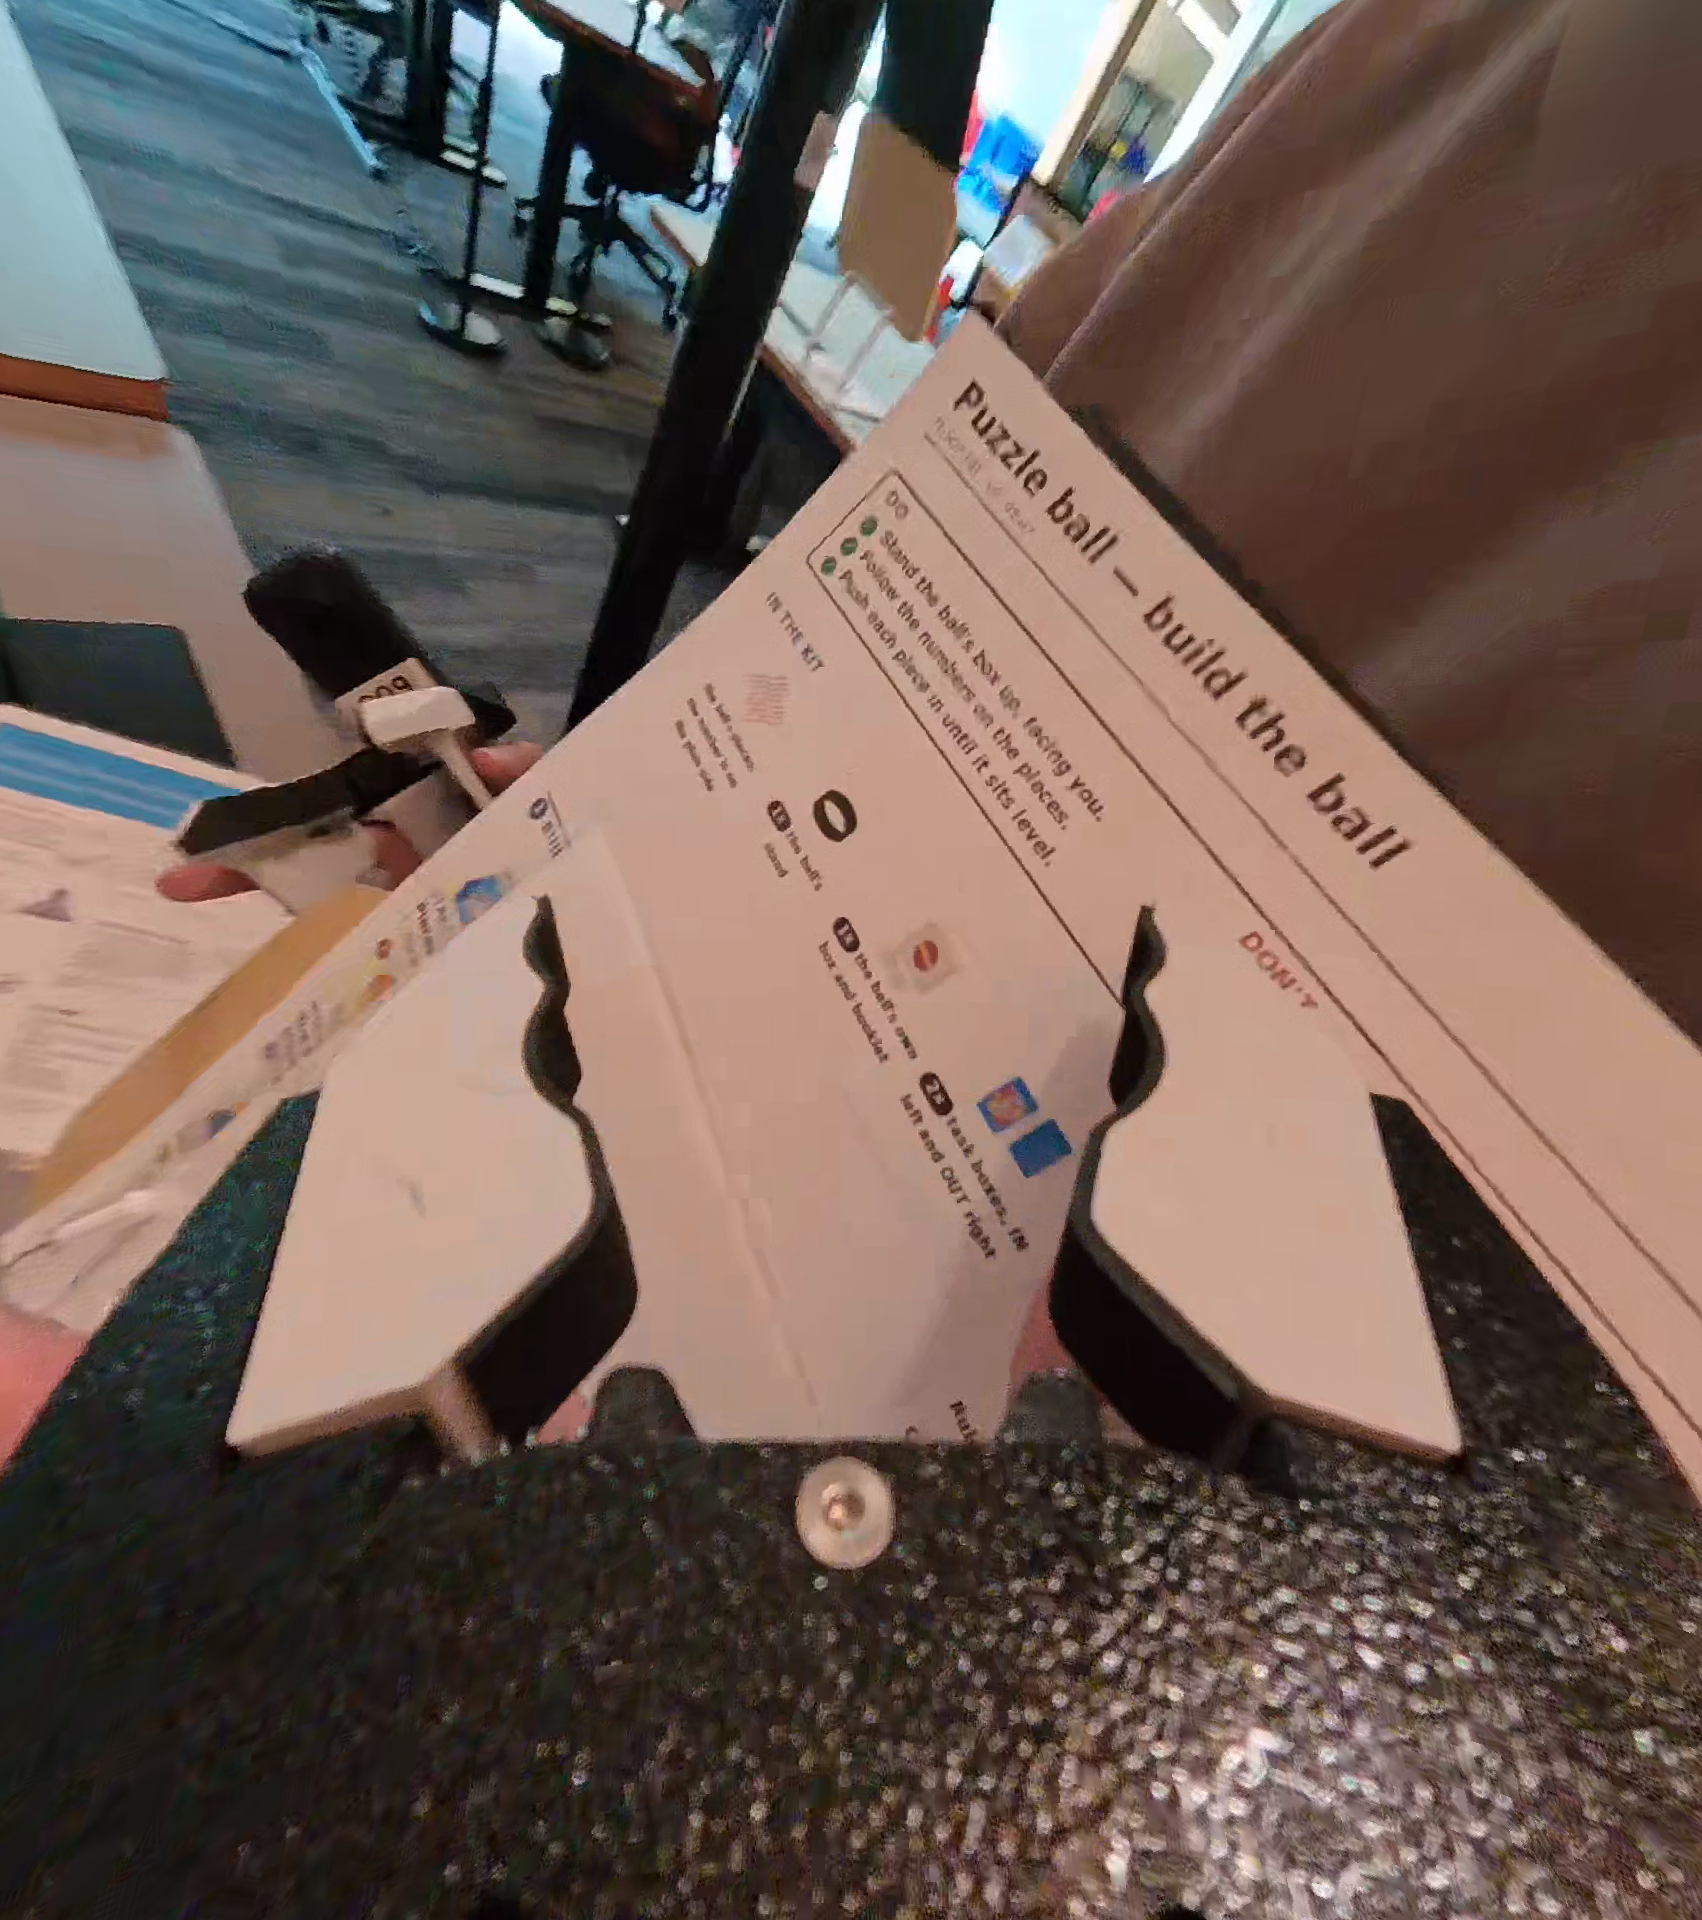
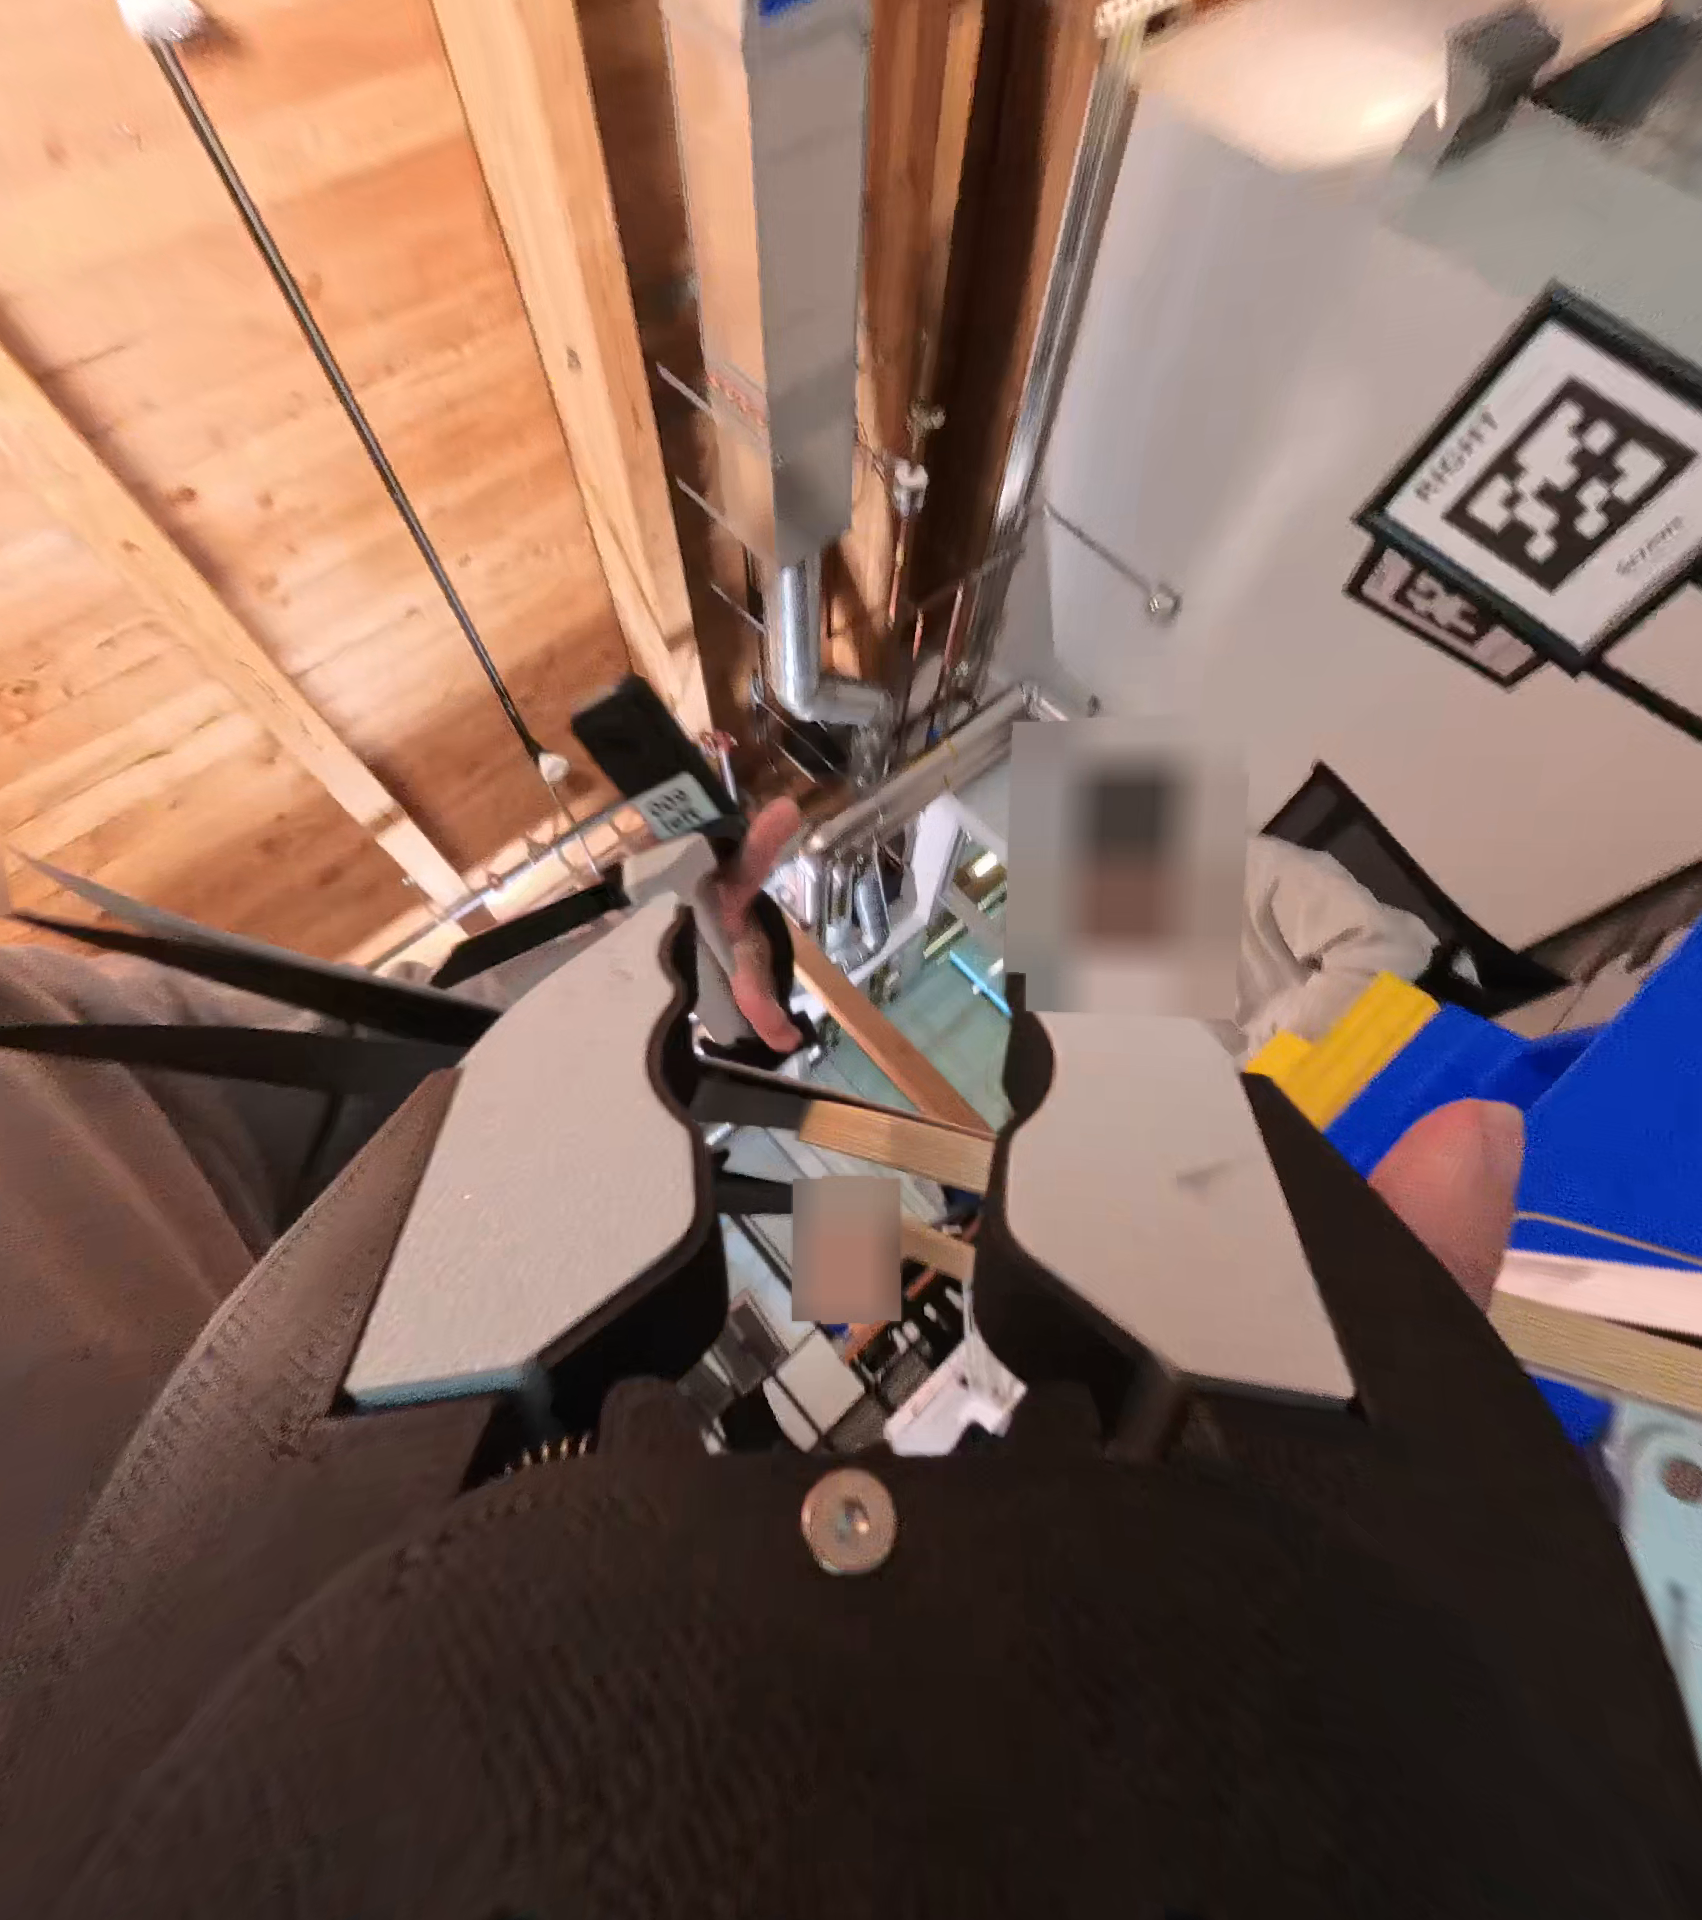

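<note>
In the left wrist view my left gripper [image 1: 845,920] is open, its two white fingers [image 1: 452,1174] wide apart. A large white printed sheet [image 1: 1086,831] lies tilted behind and between them; neither pad presses on it. A cardboard box with a printed edge [image 1: 203,1060] sits under the sheet's left side. The right gripper [image 1: 359,769] shows farther off at the left, held by a hand. In the right wrist view my right gripper [image 2: 847,977] is open and empty, pointing up into the room. The left gripper [image 2: 681,831] and a hand show beyond it.
A printed leaflet [image 1: 26,935] lies at the left and brown cloth [image 1: 1449,416] fills the right. A black pole [image 1: 712,364] stands behind the sheet. A blue bin [image 2: 1605,1091], a yellow piece [image 2: 1346,1039], a black-and-white marker board [image 2: 1574,488] and wooden beams [image 2: 203,416] surround the right gripper.
</note>
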